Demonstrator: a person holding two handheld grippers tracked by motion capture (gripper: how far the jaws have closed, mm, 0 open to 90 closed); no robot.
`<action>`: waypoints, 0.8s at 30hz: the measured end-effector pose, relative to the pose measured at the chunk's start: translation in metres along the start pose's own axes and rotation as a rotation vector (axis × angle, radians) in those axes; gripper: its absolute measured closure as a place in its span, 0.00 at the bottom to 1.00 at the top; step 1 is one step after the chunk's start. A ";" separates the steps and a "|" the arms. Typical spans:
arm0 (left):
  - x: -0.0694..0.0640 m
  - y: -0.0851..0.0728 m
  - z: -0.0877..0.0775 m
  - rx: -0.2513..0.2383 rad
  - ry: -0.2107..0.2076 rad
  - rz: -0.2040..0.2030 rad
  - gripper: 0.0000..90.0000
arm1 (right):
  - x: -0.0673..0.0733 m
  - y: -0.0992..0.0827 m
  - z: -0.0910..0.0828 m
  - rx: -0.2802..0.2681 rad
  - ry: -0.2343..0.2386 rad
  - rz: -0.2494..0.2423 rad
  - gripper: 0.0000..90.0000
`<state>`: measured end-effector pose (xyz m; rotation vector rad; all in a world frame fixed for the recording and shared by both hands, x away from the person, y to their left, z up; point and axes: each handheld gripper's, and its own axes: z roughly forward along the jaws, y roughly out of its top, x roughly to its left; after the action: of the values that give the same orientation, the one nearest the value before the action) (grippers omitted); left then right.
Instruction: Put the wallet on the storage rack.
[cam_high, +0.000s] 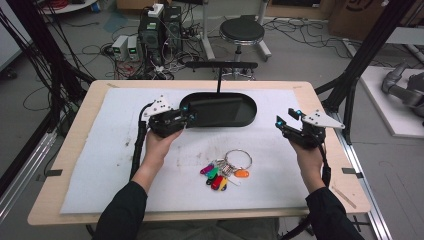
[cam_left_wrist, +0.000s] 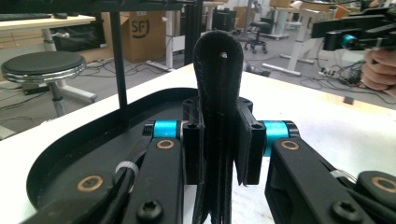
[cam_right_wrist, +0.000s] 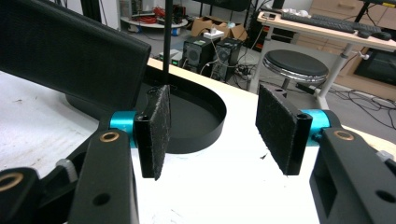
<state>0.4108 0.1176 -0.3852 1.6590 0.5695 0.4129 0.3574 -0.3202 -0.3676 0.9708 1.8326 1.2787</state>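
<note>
While the left gripper (cam_high: 189, 118) sits at the left end of the tray (cam_high: 248, 118), its jaws are pressed flat together with nothing between them, as the left gripper view confirms (cam_left_wrist: 219, 116). The right gripper (cam_high: 280, 121) hovers over the surface (cam_high: 100, 150) just off the tray's right end, jaws spread wide and empty (cam_right_wrist: 212, 133).

Key relation: the tray lies between the two grippers, long axis running left to right across the surface, so each gripper faces one rounded end. The left gripper is the nearer, at or touching the rim; contact cannot be confirmed. The right gripper stands slightly apart from the rim.

Tray appearance: black, oval, shallow, low upright wall, empty. A thin black post (cam_high: 219, 77) with a crossbar rises from its far edge.

Keys (cam_high: 225, 170) on a metal ring, with coloured tags, lie on the surface nearer the person, between the forearms and apart from the tray.
</note>
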 end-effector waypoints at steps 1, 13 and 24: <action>0.000 0.000 0.002 0.000 0.005 -0.001 0.84 | 0.000 0.000 0.000 -0.001 -0.001 0.001 0.51; 0.007 0.001 0.034 -0.001 0.049 -0.006 0.84 | -0.002 0.000 0.000 -0.005 -0.005 0.006 0.52; 0.012 0.000 0.073 0.000 0.096 -0.018 0.84 | -0.004 -0.001 0.000 -0.009 -0.003 0.013 0.52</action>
<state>0.4621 0.0658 -0.3981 1.6394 0.6546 0.4816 0.3587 -0.3236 -0.3678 0.9808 1.8195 1.2916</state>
